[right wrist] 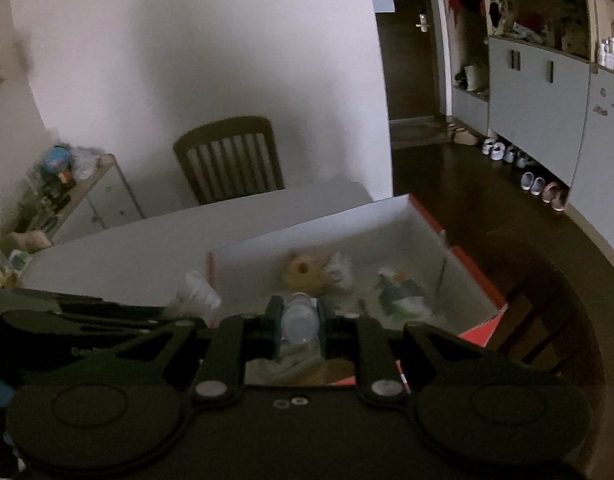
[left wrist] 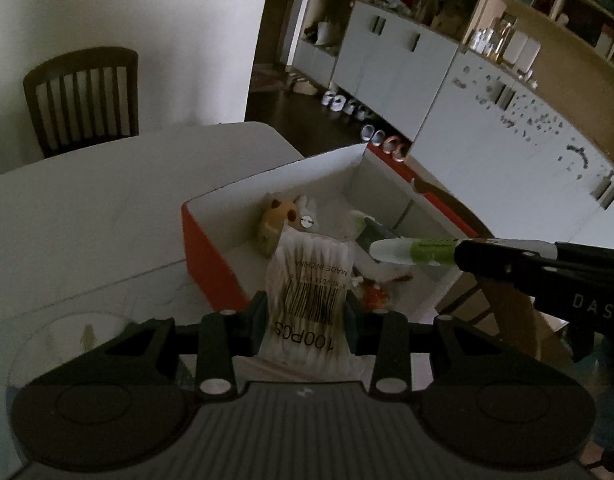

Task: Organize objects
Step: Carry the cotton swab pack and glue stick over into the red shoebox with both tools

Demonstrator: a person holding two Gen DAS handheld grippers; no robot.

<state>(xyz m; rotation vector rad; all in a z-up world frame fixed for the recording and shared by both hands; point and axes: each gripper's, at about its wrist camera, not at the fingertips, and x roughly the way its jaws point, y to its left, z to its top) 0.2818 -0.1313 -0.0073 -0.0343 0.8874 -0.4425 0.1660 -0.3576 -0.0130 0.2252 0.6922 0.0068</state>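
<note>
Jaws of left gripper (left wrist: 307, 312) clamp cotton-swab pack (left wrist: 311, 280) lengthwise; right gripper (right wrist: 299, 326) clamps tube (right wrist: 301, 322).

Background: dark chair (right wrist: 231, 156) by wall, shoes (left wrist: 349, 106) lined on floor under grey cabinets (left wrist: 391, 60), door (right wrist: 411, 40) behind.

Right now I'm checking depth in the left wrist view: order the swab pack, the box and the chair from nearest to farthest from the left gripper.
1. Swab pack, clamped in the left gripper.
2. Box, just ahead on the table.
3. Chair, far left by the wall.
</note>
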